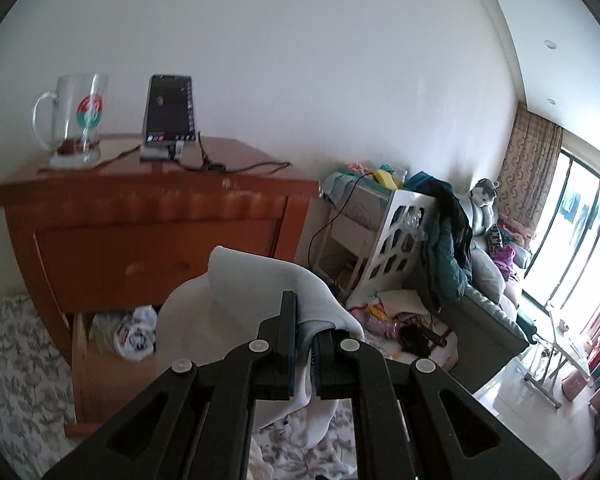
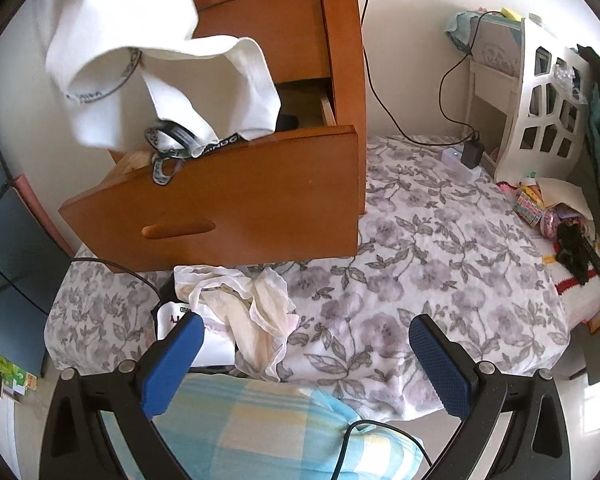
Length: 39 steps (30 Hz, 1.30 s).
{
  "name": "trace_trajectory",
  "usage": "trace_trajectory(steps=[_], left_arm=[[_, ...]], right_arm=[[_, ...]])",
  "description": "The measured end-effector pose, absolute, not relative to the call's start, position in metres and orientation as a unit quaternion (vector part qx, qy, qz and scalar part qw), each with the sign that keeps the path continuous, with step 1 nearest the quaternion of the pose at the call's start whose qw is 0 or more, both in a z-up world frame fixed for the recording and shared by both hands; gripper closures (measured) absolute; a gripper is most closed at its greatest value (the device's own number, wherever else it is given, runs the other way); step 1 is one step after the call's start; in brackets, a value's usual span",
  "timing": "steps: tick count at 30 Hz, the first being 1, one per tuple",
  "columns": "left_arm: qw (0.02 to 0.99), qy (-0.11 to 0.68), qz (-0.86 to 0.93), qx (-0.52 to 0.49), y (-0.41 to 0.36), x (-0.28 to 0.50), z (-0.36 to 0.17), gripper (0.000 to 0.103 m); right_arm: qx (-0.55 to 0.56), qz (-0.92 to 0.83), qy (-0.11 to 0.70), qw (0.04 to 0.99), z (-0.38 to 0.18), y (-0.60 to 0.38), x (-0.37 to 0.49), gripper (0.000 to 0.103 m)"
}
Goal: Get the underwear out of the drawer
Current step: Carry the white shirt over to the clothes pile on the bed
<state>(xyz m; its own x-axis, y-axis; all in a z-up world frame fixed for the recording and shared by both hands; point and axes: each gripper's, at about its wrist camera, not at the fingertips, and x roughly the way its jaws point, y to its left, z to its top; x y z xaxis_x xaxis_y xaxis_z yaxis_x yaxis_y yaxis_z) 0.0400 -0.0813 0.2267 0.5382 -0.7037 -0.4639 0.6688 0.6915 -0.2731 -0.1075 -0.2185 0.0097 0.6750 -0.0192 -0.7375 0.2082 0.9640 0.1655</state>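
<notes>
Holding white underwear [image 1: 236,280] clamped in my left fingers [image 1: 305,344], clear above the open drawer [image 2: 236,200]; right fingers [image 2: 306,344] apart, empty; more remains inside.

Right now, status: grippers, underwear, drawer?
Left gripper shut on white underwear, lifted above open drawer. Right gripper open, empty, over bed. More garments in drawer; cream garment lies on bedsheet.
</notes>
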Motion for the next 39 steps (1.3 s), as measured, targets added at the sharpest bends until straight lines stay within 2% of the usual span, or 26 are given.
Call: trace_trajectory(steps=[16, 26, 39], left_arm=[[0.879, 0.353, -0.308, -0.085, 0.03, 0.0, 0.133, 0.097], [0.916, 0.272, -0.283, -0.084, 0.079, -0.021, 0.196, 0.097], [0.933, 0.153, -0.32, -0.062, 0.073, -0.044, 0.282, 0.097]], right_arm=[[0.1, -0.055, 0.405, 0.907, 0.008, -0.204, -0.107, 0.0], [0.089, -0.052, 0.402, 0.91, 0.014, -0.195, -0.108, 0.0], [0.093, -0.057, 0.397, 0.911, 0.017, -0.198, -0.109, 0.0]])
